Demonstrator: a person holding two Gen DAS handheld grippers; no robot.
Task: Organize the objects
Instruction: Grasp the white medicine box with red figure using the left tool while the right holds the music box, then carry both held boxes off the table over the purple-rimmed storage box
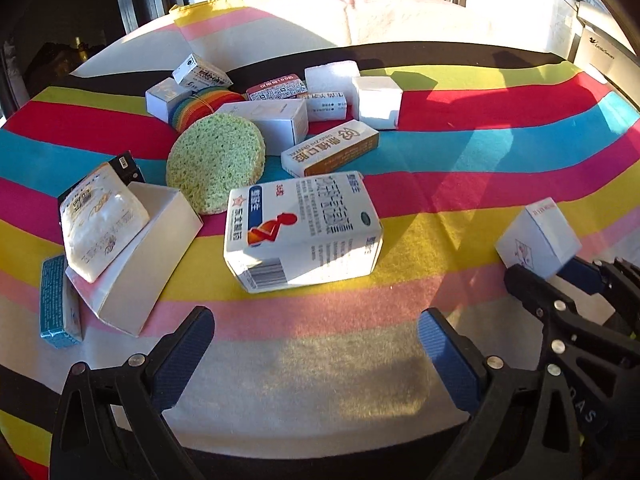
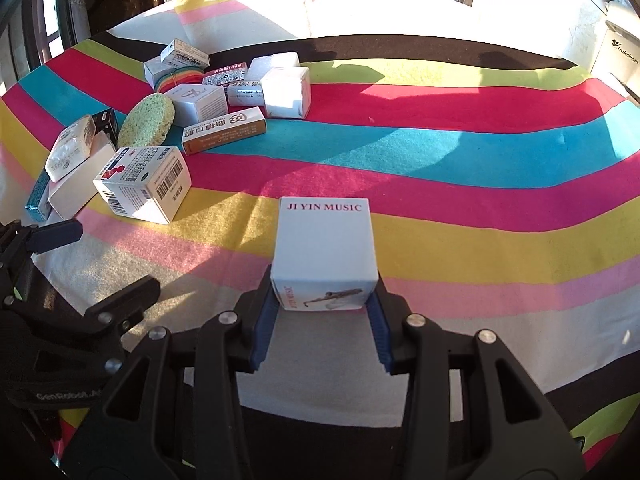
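Observation:
A white cube box printed "JI YIN MUSIC" sits between the blue pads of my right gripper, which press on its two sides just above the striped cloth. The left wrist view shows the same box in the right gripper at the far right. My left gripper stands open over the pale stripe, with nothing between its fingers. Just beyond it lies a large white medicine box. A heap of small boxes and a green sponge lies behind.
A striped cloth covers the table. At the left lie a white pouch on a white carton and a teal box. A rainbow disc sits in the heap. A white appliance stands far right.

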